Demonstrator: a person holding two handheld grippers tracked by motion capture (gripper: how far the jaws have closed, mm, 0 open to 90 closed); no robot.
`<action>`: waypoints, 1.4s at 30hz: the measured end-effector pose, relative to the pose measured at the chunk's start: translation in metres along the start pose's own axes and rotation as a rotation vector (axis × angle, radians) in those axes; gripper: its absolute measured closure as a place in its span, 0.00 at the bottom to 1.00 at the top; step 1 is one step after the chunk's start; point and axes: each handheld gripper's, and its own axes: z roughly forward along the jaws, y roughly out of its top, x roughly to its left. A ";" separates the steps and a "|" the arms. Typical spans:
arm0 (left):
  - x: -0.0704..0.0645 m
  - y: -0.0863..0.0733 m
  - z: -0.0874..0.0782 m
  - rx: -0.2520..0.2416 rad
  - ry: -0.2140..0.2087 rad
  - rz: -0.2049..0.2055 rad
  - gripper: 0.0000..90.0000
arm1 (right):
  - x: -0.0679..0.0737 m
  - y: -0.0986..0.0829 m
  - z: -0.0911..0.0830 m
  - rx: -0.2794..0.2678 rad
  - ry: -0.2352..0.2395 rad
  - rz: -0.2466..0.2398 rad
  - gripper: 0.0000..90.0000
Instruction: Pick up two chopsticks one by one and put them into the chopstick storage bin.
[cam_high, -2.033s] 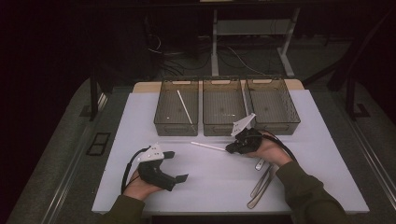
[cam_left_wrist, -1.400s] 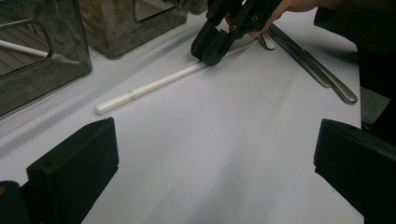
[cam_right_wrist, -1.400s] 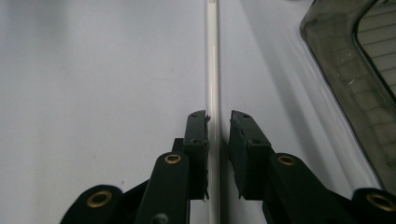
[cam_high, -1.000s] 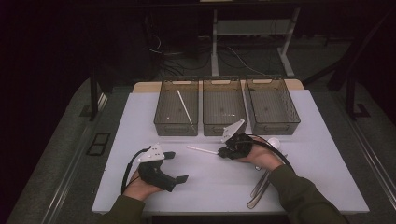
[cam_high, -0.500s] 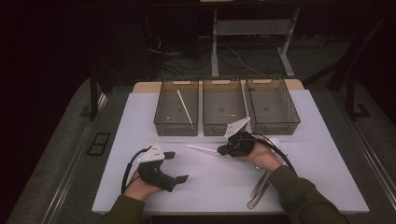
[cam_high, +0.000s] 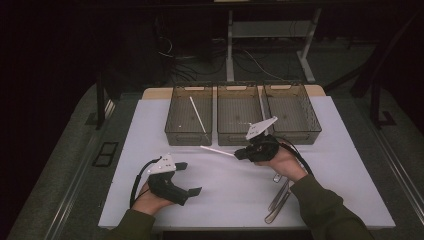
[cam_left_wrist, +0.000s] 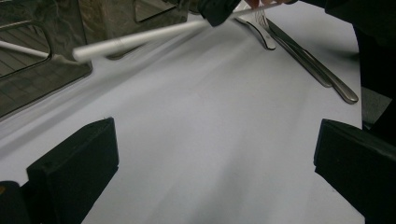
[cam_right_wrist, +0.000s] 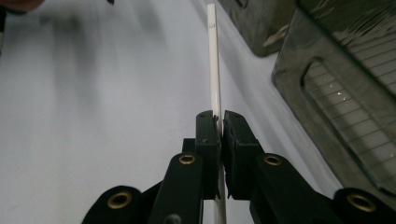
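My right gripper (cam_high: 243, 152) (cam_right_wrist: 219, 119) is shut on a thin white stick (cam_right_wrist: 214, 60) (cam_high: 216, 149) (cam_left_wrist: 140, 38), which juts out to the left just above the white table, in front of the bins. A second white stick (cam_high: 198, 116) leans inside the left bin (cam_high: 189, 135). My left gripper (cam_high: 189, 178) rests low at the front left, jaws wide open with only bare tabletop between them; its pads (cam_left_wrist: 74, 165) frame the left gripper view.
Three smoky clear bins stand in a row at the table's back: left, middle (cam_high: 237, 137), right (cam_high: 300, 136). Metal cutlery (cam_high: 279, 200) (cam_left_wrist: 308, 65) lies near the front right, by the right forearm. The table drops off to dark floor on all sides.
The right gripper, still holding the white stick, dipped slightly toward the left and front, then edged back. The left gripper has stayed put.
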 end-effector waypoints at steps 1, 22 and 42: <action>0.000 0.000 0.000 0.000 0.001 0.000 0.00 | -0.001 0.002 -0.002 -0.006 -0.001 0.011 0.94; -0.002 0.000 0.001 -0.018 -0.002 -0.011 0.00 | -0.024 0.058 -0.015 -0.072 -0.111 0.120 0.94; -0.003 0.001 0.002 -0.021 -0.013 -0.007 0.00 | -0.054 0.118 0.027 -0.029 -0.238 0.215 0.94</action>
